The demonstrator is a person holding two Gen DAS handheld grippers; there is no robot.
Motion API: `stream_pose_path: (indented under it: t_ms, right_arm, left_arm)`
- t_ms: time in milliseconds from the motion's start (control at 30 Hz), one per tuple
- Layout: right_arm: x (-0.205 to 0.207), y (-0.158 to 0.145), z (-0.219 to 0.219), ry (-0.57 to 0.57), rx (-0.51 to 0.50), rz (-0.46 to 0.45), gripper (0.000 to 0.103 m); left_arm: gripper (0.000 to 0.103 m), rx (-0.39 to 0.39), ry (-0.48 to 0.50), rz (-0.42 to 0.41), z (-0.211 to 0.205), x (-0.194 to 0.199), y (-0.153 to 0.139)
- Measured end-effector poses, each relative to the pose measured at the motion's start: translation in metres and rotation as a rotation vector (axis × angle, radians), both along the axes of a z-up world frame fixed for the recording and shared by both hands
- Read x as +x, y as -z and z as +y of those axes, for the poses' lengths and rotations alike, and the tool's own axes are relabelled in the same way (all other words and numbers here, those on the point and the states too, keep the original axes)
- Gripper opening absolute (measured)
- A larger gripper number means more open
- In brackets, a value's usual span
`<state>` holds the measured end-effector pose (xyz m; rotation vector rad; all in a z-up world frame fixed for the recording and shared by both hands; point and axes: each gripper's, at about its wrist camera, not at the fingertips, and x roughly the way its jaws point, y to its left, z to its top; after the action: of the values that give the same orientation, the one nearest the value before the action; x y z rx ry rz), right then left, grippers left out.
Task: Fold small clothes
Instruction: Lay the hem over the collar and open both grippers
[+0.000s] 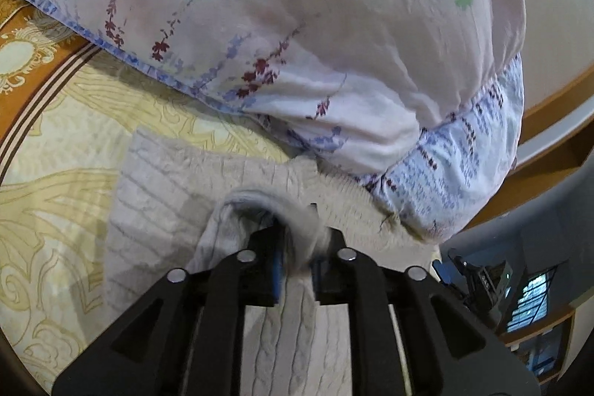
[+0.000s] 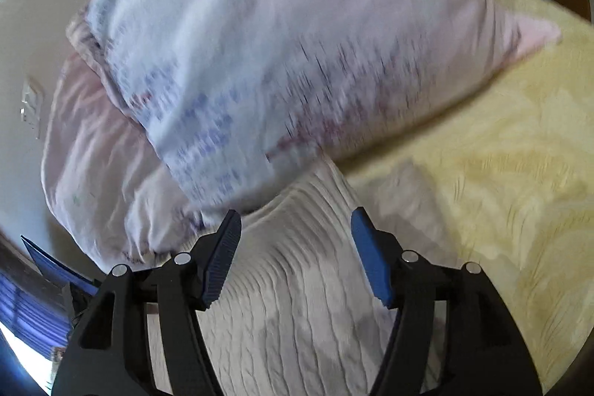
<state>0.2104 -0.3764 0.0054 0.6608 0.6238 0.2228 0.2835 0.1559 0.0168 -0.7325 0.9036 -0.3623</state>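
Observation:
A small cream cable-knit sweater [image 1: 167, 195] lies on the yellow patterned bedspread [image 1: 55, 210], its far edge against the pillows. My left gripper [image 1: 295, 240] is shut on a bunched fold of the sweater and lifts it slightly. In the right wrist view the same sweater [image 2: 297, 284] spreads flat below my right gripper [image 2: 295, 236], which is open and empty just above the knit. This view is motion-blurred.
Two stacked floral pillows [image 1: 297, 25] fill the far side; they also show in the right wrist view [image 2: 260, 62]. The bedspread [image 2: 501, 192] extends right. A wooden bed frame [image 1: 549, 106] and a window [image 1: 531, 303] lie at right.

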Motion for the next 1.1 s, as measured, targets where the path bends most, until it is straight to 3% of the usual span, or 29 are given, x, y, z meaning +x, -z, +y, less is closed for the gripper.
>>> stream_pose_path:
  t_ms: [33,100,200,267,433,833,900,933,1100]
  right_arm:
    - [-0.002,-0.003,-0.002,0.001,-0.008,-0.016,0.063]
    - [-0.012,-0.006,-0.007,-0.009,-0.015,-0.028,0.063]
    - [-0.03,-0.005,-0.017,-0.024,-0.063,-0.018,0.063]
    - [-0.043,-0.001,-0.025,-0.029,-0.094,-0.009,0.054]
    - [-0.061,0.012,-0.034,-0.054,-0.154,0.029,0.046]
    - [-0.079,0.03,-0.021,-0.139,-0.272,0.069,0.032]
    - [-0.081,0.033,-0.018,-0.156,-0.276,0.079,0.024]
    - [-0.081,0.034,-0.016,-0.161,-0.283,0.081,0.013]
    - [-0.088,0.034,-0.017,-0.15,-0.27,0.064,0.011]
  left_arm:
    - [0.023,-0.002,-0.015,-0.004,0.002,-0.001,-0.002]
    - [0.046,0.006,-0.043,-0.026,0.01,-0.006,-0.01]
    - [0.049,0.035,-0.066,-0.053,0.026,-0.023,-0.022]
    - [0.049,0.068,-0.064,-0.055,0.034,-0.034,-0.026]
    - [0.046,0.193,-0.013,-0.03,0.036,-0.057,-0.025]
    - [0.044,0.34,0.088,0.003,0.016,-0.091,-0.01]
    - [0.039,0.341,0.093,0.012,0.014,-0.091,-0.008]
    - [0.037,0.343,0.095,0.015,0.013,-0.091,-0.007]
    - [0.014,0.353,0.106,0.029,0.009,-0.092,-0.002]
